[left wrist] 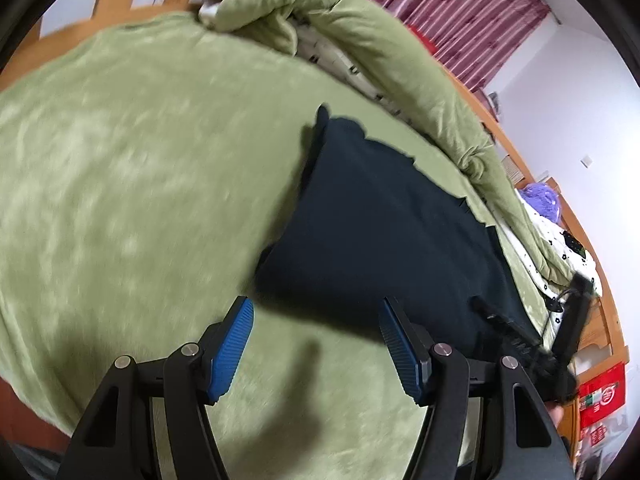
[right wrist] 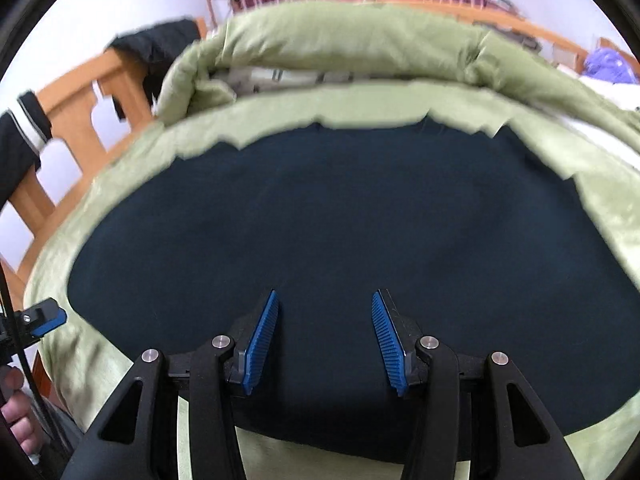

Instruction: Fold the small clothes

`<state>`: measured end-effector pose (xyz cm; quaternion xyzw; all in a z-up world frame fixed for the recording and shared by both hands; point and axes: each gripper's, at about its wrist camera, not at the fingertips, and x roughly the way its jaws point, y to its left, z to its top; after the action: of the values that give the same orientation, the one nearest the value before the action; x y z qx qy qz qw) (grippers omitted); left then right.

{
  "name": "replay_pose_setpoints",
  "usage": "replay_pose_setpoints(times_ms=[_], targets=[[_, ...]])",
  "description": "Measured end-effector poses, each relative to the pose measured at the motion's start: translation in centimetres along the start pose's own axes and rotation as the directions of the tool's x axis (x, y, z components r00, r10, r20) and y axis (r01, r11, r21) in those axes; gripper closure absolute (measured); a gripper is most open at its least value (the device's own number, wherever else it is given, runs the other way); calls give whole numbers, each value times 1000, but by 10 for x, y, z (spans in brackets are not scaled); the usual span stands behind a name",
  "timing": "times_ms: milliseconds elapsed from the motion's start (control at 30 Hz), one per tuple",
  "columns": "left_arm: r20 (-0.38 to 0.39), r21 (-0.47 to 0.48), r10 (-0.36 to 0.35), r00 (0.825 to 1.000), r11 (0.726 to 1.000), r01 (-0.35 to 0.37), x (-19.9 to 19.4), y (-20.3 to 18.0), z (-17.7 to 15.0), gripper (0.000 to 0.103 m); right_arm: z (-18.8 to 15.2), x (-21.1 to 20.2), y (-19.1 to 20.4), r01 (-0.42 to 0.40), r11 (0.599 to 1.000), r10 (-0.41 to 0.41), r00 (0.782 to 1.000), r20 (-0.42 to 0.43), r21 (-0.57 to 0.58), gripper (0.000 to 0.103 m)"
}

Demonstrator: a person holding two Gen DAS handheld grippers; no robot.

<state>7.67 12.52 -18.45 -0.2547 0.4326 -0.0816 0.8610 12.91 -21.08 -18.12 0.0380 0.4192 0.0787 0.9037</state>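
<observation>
A dark navy garment (left wrist: 384, 216) lies spread flat on the green bed cover (left wrist: 120, 160). My left gripper (left wrist: 316, 312) is open and empty, just off the garment's near left corner. The right gripper (left wrist: 520, 344) shows at the lower right of the left wrist view, over the garment's right side. In the right wrist view the garment (right wrist: 340, 220) fills the middle. My right gripper (right wrist: 324, 304) is open and empty, hovering low over its near edge. The left gripper's blue fingertip (right wrist: 44, 316) shows at the far left edge.
A rolled green quilt (right wrist: 360, 48) with white patterned lining lies along the far side of the bed. A wooden bed frame (right wrist: 80, 100) with dark clothes (right wrist: 160, 48) draped on it stands at the left. A purple item (left wrist: 542, 198) lies at the right. Striped curtains (left wrist: 460, 4) hang behind.
</observation>
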Motion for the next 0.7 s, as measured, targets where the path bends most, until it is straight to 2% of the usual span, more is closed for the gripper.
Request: replay_pose_setpoints(times_ms=[67,133,167,233,367,433,600,700], targets=[[-4,-5,-6,1000,1000,6,2,2,-1,40,-13,14,10,46,999,-46,999,-14,-26,52],[13,11,-9,1000,1000,9,-1,0,-1,40,-19,11,22,99,990,-97,995,27,-99,53],[26,27,-13,1000,1000,13,-3,-3,-1,40,-19,8,25,110,985,-107,994,27,-132,53],[45,63,-12,999,998,9,-5,-12,0,40,-14,-3,18,101,987,-98,995,31,-121,58],[74,144,5,997,989,-16,-4,-31,5,40,-2,-34,-26,180,983,-177,980,90,-25,58],[88,191,24,996,981,-41,0,-44,9,40,3,-47,-56,242,970,-243,965,100,18,58],[122,280,63,991,955,-95,18,-70,15,40,-2,-58,-117,354,933,-358,931,68,64,58],[141,302,130,981,939,-168,31,-77,13,40,-11,-55,-141,390,917,-394,918,39,89,58]])
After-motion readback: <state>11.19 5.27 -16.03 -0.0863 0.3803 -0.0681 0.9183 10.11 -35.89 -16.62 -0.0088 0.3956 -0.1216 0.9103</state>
